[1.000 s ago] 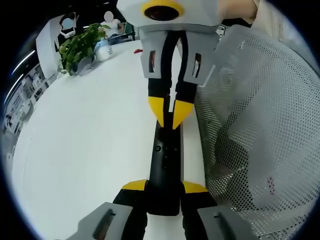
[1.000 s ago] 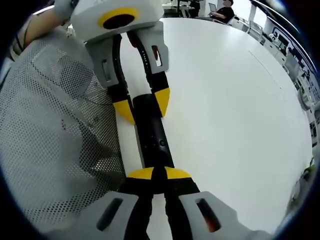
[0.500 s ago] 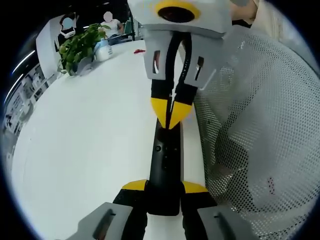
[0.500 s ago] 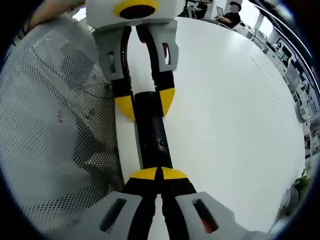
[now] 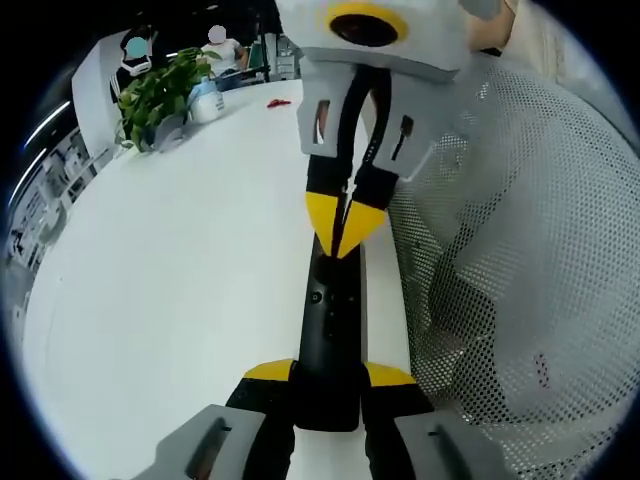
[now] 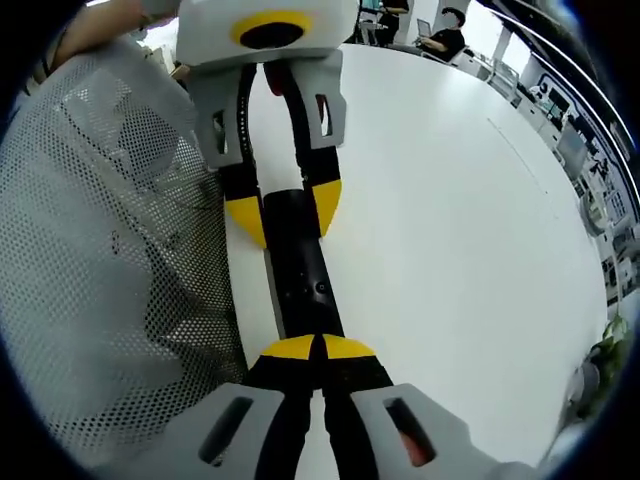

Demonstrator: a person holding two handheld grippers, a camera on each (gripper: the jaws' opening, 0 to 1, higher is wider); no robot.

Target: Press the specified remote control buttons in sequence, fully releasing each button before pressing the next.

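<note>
A slim black remote (image 5: 330,320) lies lengthwise along the near edge of the white table (image 5: 180,280). My left gripper (image 5: 330,372) is shut on its near end, a yellow tip on each side. The right gripper (image 5: 343,228) reaches in from the top, its yellow tips shut together and resting on the remote's far part. In the right gripper view, my right gripper (image 6: 317,347) has its tips closed on top of the remote (image 6: 300,270). The left gripper (image 6: 285,210) clamps the far end. Small round buttons (image 5: 316,297) show on the remote's face.
A person's grey mesh garment (image 5: 520,250) lies close beside the remote, also in the right gripper view (image 6: 110,250). A potted plant (image 5: 160,95) and a small red item (image 5: 278,102) stand at the table's far end. The table (image 6: 450,200) stretches wide on the other side.
The right gripper's body has shifted slightly sideways while its shut tips stay on the remote. The left gripper keeps its hold and the remote has not moved.
</note>
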